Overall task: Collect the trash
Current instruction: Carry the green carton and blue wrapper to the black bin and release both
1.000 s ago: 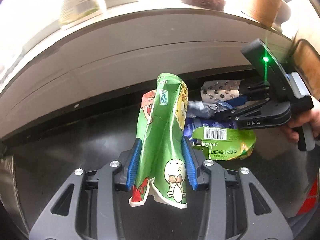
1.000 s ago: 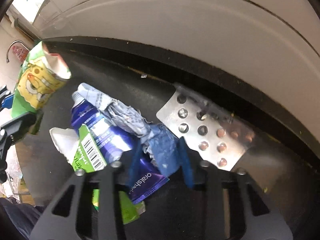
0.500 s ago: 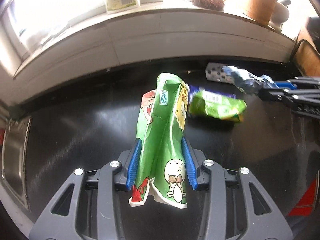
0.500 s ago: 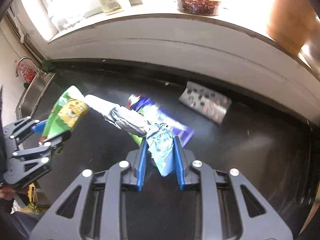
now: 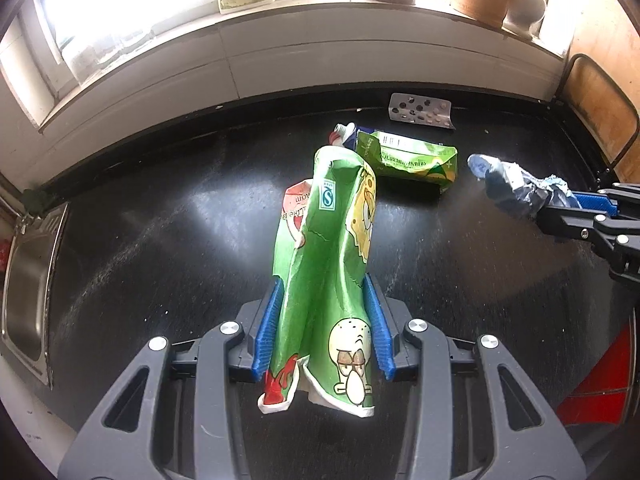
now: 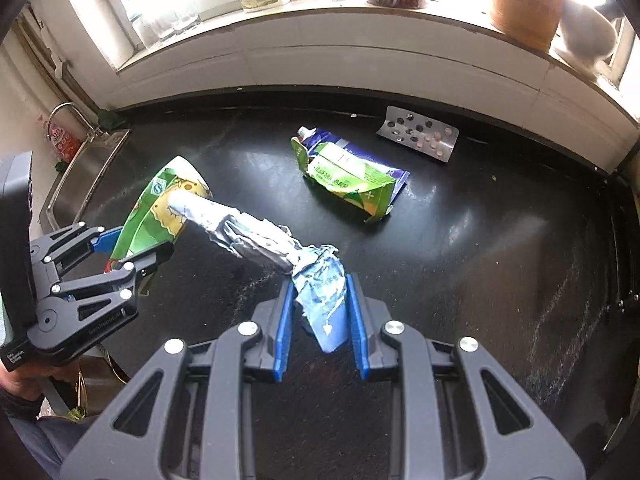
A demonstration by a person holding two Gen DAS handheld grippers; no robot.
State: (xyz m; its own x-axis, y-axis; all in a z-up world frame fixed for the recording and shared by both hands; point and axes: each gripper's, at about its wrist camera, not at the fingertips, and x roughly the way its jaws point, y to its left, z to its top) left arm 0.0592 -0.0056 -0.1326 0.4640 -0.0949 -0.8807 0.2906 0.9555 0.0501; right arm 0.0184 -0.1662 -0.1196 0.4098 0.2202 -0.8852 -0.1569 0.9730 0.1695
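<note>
Green snack bag (image 5: pixel 328 280) clamped upright between the blue pads of the left tool (image 5: pixel 324 328), lifted off the black bench (image 5: pixel 140 240). Crumpled blue tube (image 6: pixel 272 248) pinched at its flat end in the right tool (image 6: pixel 318 316), whose jaws have just been closing on it. On the bench at 12 o'clock: green carton (image 6: pixel 352 180); pill strip (image 6: pixel 418 134) at 1 o'clock, near the wall. Sink (image 5: pixel 24 280) at 9 o'clock.
</note>
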